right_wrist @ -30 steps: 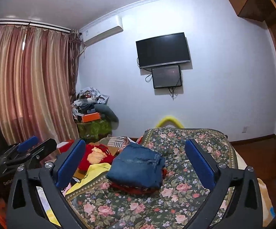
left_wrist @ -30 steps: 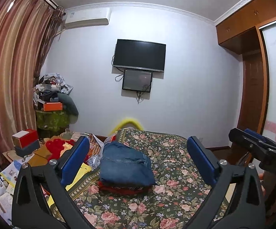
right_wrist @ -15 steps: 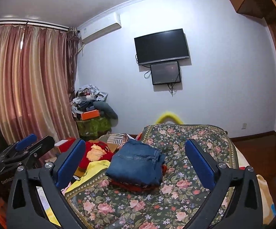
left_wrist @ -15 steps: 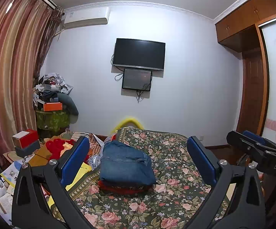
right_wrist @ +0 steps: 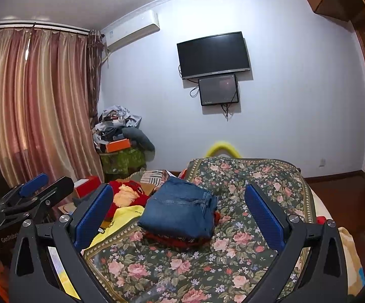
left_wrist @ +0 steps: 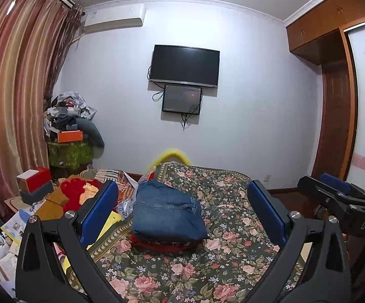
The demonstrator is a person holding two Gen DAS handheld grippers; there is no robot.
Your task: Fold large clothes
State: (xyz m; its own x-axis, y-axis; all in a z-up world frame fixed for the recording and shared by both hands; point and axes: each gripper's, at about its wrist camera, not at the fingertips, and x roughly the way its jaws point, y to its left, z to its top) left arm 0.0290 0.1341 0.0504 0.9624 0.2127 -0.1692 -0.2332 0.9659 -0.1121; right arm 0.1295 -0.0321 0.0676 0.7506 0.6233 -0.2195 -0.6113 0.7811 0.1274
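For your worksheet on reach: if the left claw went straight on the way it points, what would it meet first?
Probably the folded jeans lying between the open left claw's fingers on the floral bedspread; depth is unclear.

Room evenly lit, moderately bright; source not in view. White wall has a bluish cast. Daylight glows through the striped curtain, strongest in vertical streaks. Soft shadows beneath the television and the smaller screen. Strong fisheye bending: ceiling line and wardrobe curve; corners vignette to black. Centre sharp, far edges slightly soft. No motion blur.
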